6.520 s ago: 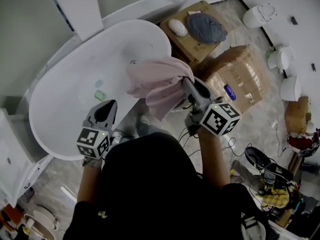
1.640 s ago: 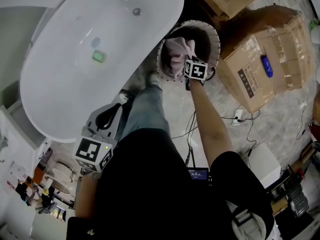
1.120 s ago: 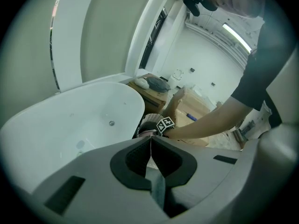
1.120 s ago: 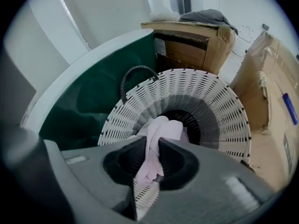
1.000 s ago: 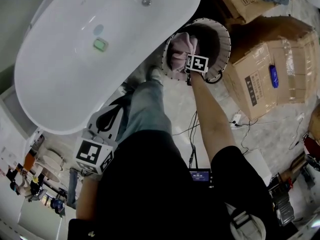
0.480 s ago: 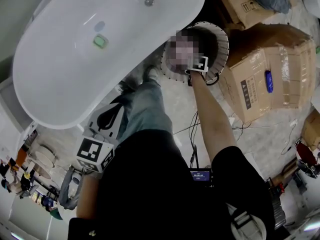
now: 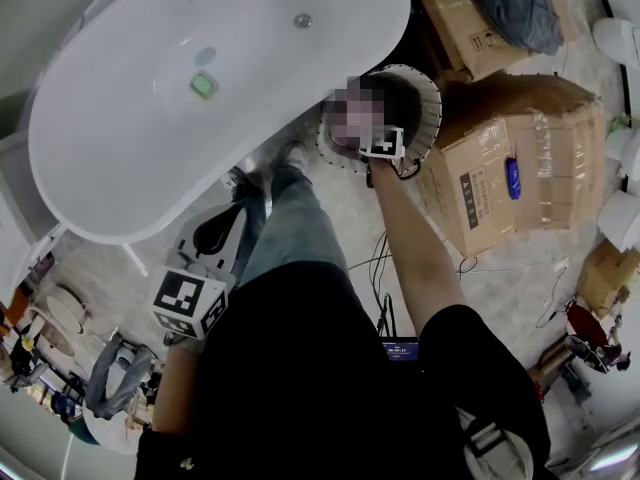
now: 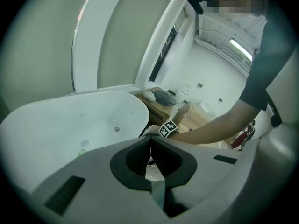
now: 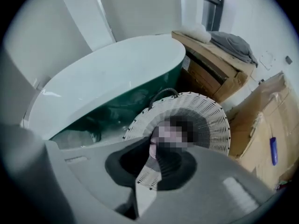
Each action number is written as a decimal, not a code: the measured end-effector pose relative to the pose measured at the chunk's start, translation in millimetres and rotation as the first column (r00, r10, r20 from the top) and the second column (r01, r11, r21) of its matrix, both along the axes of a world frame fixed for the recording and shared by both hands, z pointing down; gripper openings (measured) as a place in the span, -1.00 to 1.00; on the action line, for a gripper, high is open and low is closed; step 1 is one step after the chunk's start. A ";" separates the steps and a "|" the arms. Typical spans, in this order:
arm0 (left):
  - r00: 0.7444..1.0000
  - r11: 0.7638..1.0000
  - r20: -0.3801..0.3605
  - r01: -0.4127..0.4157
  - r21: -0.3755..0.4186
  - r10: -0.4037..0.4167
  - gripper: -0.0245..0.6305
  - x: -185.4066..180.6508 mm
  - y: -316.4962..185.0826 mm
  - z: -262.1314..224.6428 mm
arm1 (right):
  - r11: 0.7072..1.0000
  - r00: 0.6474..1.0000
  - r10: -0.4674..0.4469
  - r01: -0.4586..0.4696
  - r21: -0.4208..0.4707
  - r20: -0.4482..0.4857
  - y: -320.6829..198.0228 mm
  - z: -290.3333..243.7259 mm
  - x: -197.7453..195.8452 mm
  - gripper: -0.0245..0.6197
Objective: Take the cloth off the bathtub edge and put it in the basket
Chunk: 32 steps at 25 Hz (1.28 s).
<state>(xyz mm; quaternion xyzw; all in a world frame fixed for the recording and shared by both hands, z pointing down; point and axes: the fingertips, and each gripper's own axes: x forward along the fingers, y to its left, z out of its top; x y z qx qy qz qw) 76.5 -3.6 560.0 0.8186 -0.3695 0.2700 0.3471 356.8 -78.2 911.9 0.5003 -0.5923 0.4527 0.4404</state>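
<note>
Pink cloth (image 9: 161,133) sits inside the white perforated round basket (image 9: 212,120) (mostly patched over). Right gripper (image 9: 152,147) hangs above it, jaws just closed together, nothing between. Left gripper (image 8: 150,141) jaws together, empty, by the white oval bathtub (image 8: 56,125).

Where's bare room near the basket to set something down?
Inside the bathtub: bare except a green object and the drain. Floor this side of the taped cardboard box: mostly open, with cables. Crowded around the basket, between bathtub and that box.
</note>
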 end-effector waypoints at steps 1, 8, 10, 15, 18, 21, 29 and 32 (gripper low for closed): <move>1.000 1.000 -0.002 0.008 0.005 -0.008 -0.88 -2.7 0.9 -3.8 | 1.000 1.000 -0.019 0.019 0.007 -0.007 -0.6 -8.5 -4.9 -0.85; 0.995 0.994 -0.016 0.097 0.056 -0.096 -0.88 -31.3 4.3 -33.2 | 0.990 0.990 -0.140 0.139 0.020 0.017 6.3 -68.2 -56.6 -0.93; 0.993 0.990 -0.020 0.120 0.076 -0.118 -0.88 -41.4 4.4 -42.1 | 0.986 0.985 -0.168 0.167 0.027 0.023 8.1 -88.2 -72.3 -0.93; 0.985 0.978 -0.033 0.172 0.116 -0.169 -0.88 -64.8 2.5 -57.6 | 0.970 0.970 -0.238 0.234 0.070 0.055 5.5 -139.8 -110.0 -0.93; 0.980 0.970 -0.037 0.200 0.137 -0.197 -0.88 -81.4 0.9 -65.5 | 0.958 0.958 -0.276 0.266 0.110 0.083 2.8 -174.5 -134.4 -0.93; 0.973 0.961 -0.044 0.230 0.156 -0.226 -0.88 -100.6 0.0 -74.1 | 0.941 0.942 -0.314 0.294 0.164 0.114 -0.1 -212.3 -161.3 -0.93; 0.954 0.934 -0.069 0.299 0.197 -0.291 -0.88 -151.9 -5.9 -102.2 | 0.882 0.886 -0.414 0.335 0.331 0.207 -8.0 -315.8 -238.4 -0.93; 0.952 0.924 -0.075 0.305 0.228 -0.296 -0.88 -166.6 -5.3 -114.1 | 0.835 0.852 -0.481 0.372 0.405 0.209 -7.4 -352.5 -265.6 -0.93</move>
